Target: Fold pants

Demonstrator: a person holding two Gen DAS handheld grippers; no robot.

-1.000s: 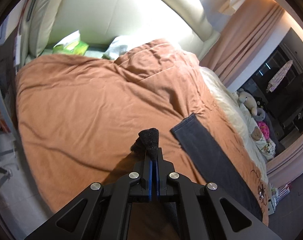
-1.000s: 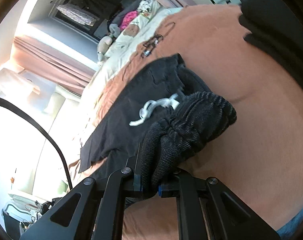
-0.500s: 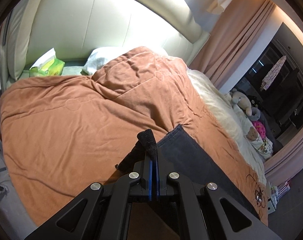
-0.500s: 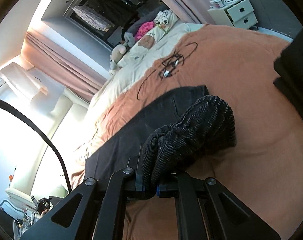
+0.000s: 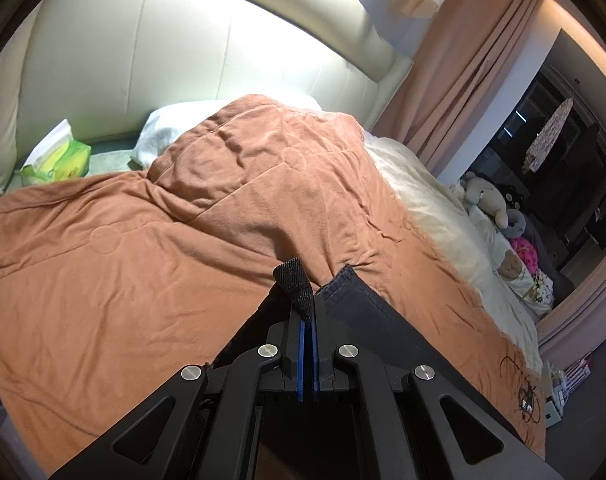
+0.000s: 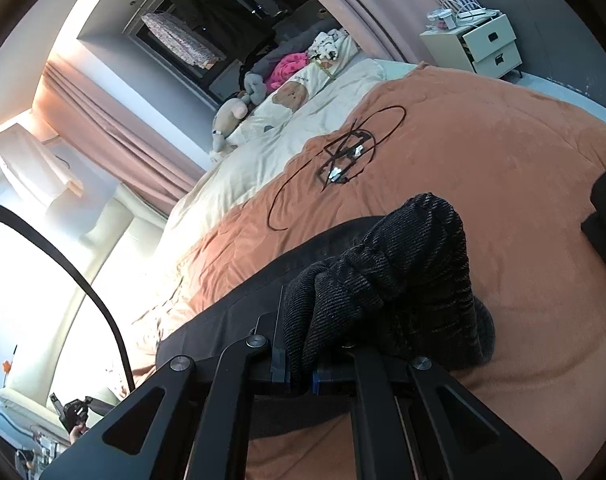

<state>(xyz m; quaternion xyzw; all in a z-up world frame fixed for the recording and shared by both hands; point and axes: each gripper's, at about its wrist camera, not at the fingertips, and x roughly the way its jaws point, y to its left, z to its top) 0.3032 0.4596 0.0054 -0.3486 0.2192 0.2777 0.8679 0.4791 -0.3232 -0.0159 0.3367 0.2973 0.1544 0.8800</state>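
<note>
Dark grey pants (image 5: 367,312) lie stretched over an orange quilt (image 5: 123,264) on a bed. My left gripper (image 5: 308,320) is shut on a small pinch of their dark fabric, which sticks up between the blue pads, right beside the hem of the flat leg. In the right wrist view my right gripper (image 6: 299,364) is shut on a thick bunch of the gathered waistband (image 6: 387,268), lifted off the quilt (image 6: 483,168). The flat pant leg (image 6: 239,308) trails away to the left behind it. The right fingertips are buried in the cloth.
A padded cream headboard (image 5: 183,56) and white pillow (image 5: 163,136) lie beyond the quilt, with a green packet (image 5: 59,156) at the left. Black cables (image 6: 343,156) lie on the quilt. Stuffed toys (image 6: 259,100) line the far side. A white nightstand (image 6: 479,44) stands beyond the bed.
Both grippers have carried their pinches of fabric along the bed toward the headboard end. The waistband's white drawstring has gone out of sight. The flat leg now lies close beside the left gripper.
</note>
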